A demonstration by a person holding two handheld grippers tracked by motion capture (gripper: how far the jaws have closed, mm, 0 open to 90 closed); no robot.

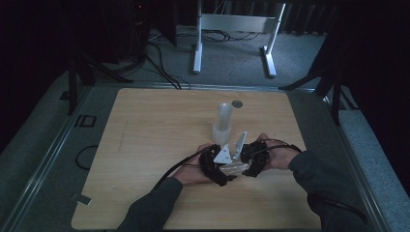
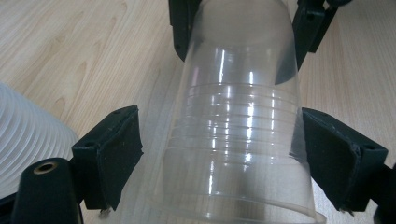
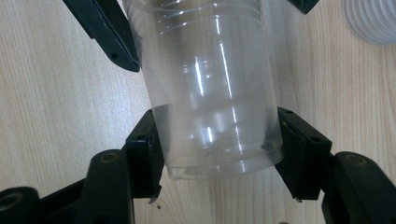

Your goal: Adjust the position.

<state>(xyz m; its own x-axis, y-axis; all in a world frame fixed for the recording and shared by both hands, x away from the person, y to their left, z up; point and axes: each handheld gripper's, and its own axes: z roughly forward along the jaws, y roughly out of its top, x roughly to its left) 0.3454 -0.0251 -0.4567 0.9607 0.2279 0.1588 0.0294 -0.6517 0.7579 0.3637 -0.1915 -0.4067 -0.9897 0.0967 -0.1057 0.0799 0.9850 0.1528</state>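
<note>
A clear plastic cup (image 2: 240, 135) lies between the two tools, held off the counter (image 1: 145, 145) just on the near side of the white cup stack (image 1: 223, 123), which serves as landmark. The cup's long axis runs from one tool to the other. In the right gripper view, the right tool (image 3: 219, 156) clamps the cup's narrow base end, both pads pressed against its wall. In the left gripper view, the left tool (image 2: 219, 149) straddles the wide rim end: its right pad touches the wall, its left pad stands just clear, so this tool is parted and grips nothing. The far jaws seen beyond the cup in each gripper view belong to the opposite tool. In the high view both hands meet close together, nearly touching the stack's base. A small dark disc (image 1: 236, 103) lies beyond the stack. The stack itself is the nearest obstacle to any movement away from the person; the counter elsewhere offers free room.
</note>
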